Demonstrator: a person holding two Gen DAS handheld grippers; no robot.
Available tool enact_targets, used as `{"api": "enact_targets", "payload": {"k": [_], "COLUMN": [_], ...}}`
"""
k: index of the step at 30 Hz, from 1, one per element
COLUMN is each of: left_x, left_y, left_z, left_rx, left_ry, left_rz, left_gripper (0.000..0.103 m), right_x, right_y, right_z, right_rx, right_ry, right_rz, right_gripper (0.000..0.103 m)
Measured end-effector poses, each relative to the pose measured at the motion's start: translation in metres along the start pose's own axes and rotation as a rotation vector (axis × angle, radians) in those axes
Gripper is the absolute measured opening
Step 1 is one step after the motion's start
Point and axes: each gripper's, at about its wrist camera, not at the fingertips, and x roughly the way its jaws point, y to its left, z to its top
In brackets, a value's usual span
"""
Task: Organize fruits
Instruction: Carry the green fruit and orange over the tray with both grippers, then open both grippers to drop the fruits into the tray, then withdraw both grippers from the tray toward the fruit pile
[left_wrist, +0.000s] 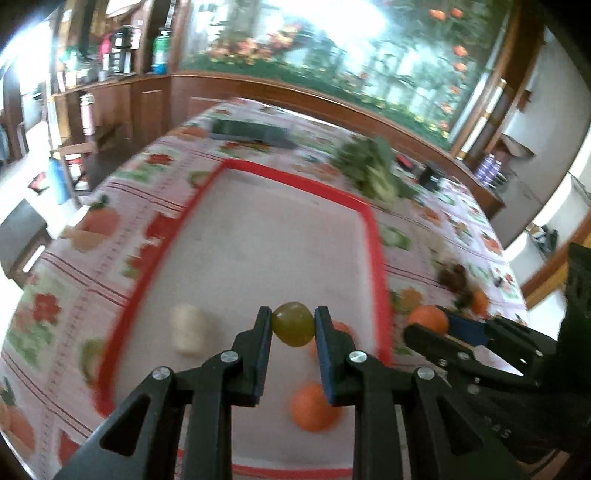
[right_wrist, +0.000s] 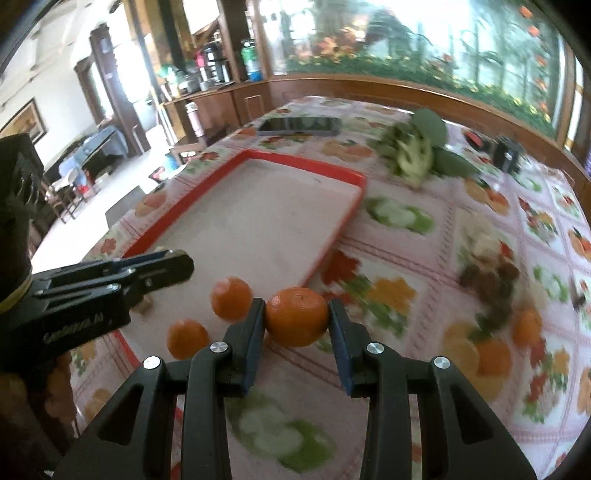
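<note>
We hold a grape (left_wrist: 292, 324) in the left hand-held gripper (left_wrist: 291, 326) above the tray (left_wrist: 303, 181); the right hand-held gripper (right_wrist: 296, 322) clamps an orange (right_wrist: 296, 321) just off the tray's right edge — the tray lies leftward.

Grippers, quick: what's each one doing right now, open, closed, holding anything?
Left gripper: closed on a green grape, above the red-rimmed tray.
Right gripper: closed on an orange tangerine.

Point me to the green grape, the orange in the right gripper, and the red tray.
green grape (left_wrist: 292, 324), left wrist view, centre of its skin.
orange (right_wrist: 296, 316), right wrist view, middle of its front.
red tray (right_wrist: 310, 161), right wrist view, far rim.
</note>
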Motion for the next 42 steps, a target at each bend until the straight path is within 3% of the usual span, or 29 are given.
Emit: {"api": "enact_targets", "payload": {"k": [10, 27, 30, 35, 42], "left_x": [0.03, 0.059, 0.062, 0.055, 0.041], "left_y": [0.038, 0.042, 0.044, 0.045, 0.042], "left_z": [0.025, 0.025, 0.024, 0.022, 0.02], "left_rx": [-0.043, -0.051, -0.065, -0.077, -0.106], "left_ry": [0.028, 0.091, 0.113, 0.104, 0.076], "left_rz": [0.1, 0.142, 0.147, 0.178, 0.202], "left_gripper": [0.026, 0.027, 0.031, 0.056, 0.078], "right_x": [0.049, 0.079, 0.077, 0.071, 0.052], "right_y": [0.025, 0.017, 0.017, 0.014, 0.011], "right_z": [0.029, 0.024, 0.023, 0.022, 0.018], "right_rx": [-0.056, -0.055, -0.057, -0.035, 0.017], "right_ry": [0.016, 0.087, 0.085, 0.084, 0.065], "right_rz": [0.019, 0.018, 0.011, 0.008, 0.02], "right_gripper": [0.034, 0.037, 0.041, 0.043, 0.044]}}
